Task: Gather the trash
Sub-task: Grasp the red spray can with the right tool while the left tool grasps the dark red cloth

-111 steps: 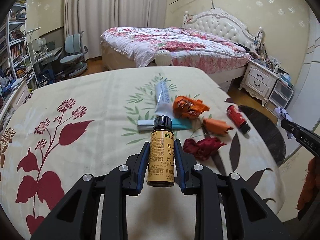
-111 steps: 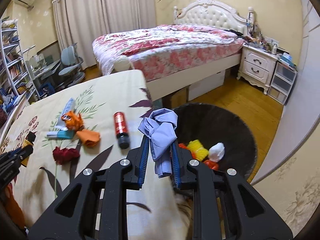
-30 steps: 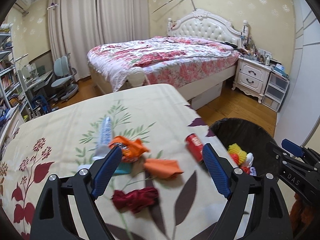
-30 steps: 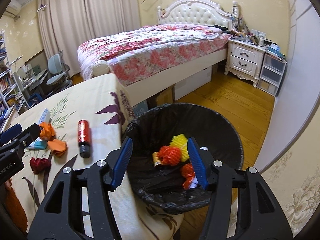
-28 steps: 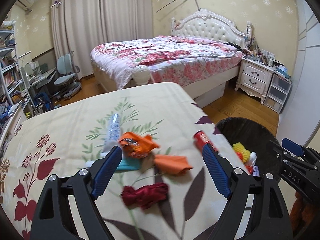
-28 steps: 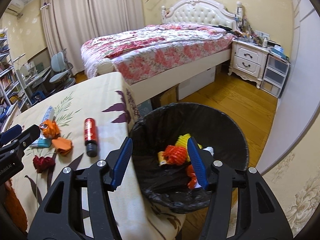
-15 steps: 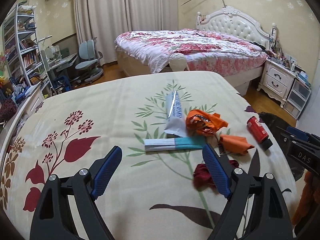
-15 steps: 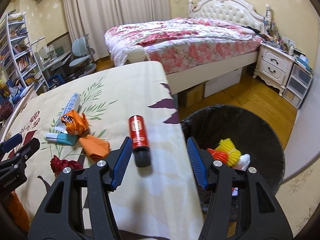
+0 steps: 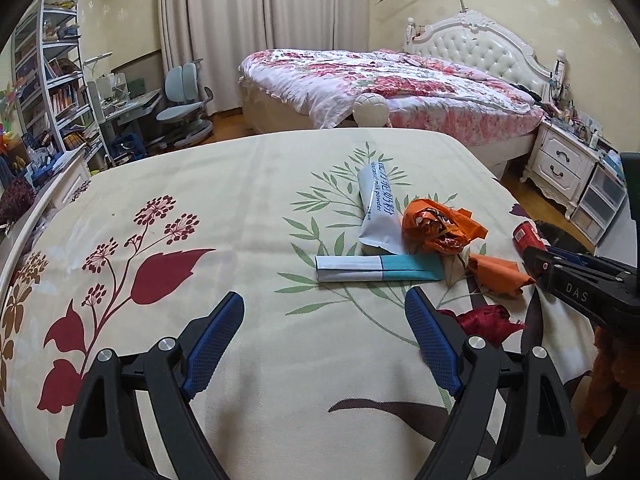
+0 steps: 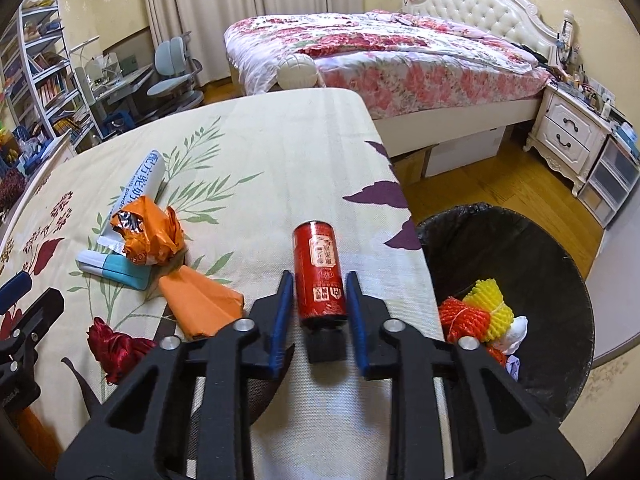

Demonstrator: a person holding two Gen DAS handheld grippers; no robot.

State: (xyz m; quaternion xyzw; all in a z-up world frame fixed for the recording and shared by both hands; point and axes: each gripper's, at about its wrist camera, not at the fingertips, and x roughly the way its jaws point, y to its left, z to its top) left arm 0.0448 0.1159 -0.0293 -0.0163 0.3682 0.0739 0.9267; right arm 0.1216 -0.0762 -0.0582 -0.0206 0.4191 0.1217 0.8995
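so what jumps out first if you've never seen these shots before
The red bottle lies near the edge of the floral bedspread, between the fingers of the right hand-held gripper, which have just been closing around it. Right of it on the floor, a black-lined trash bin already holds bright yellow and red netting. The left hand-held gripper hangs wide open over the bedspread, short of a cluster of orange wrappers.

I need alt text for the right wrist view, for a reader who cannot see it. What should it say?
The right tongs have just been closing around a red bottle lying on a floral tablecloth. To the right, lower down, stands a black-lined trash bin holding red and yellow trash; orange wrappers lie to the left.
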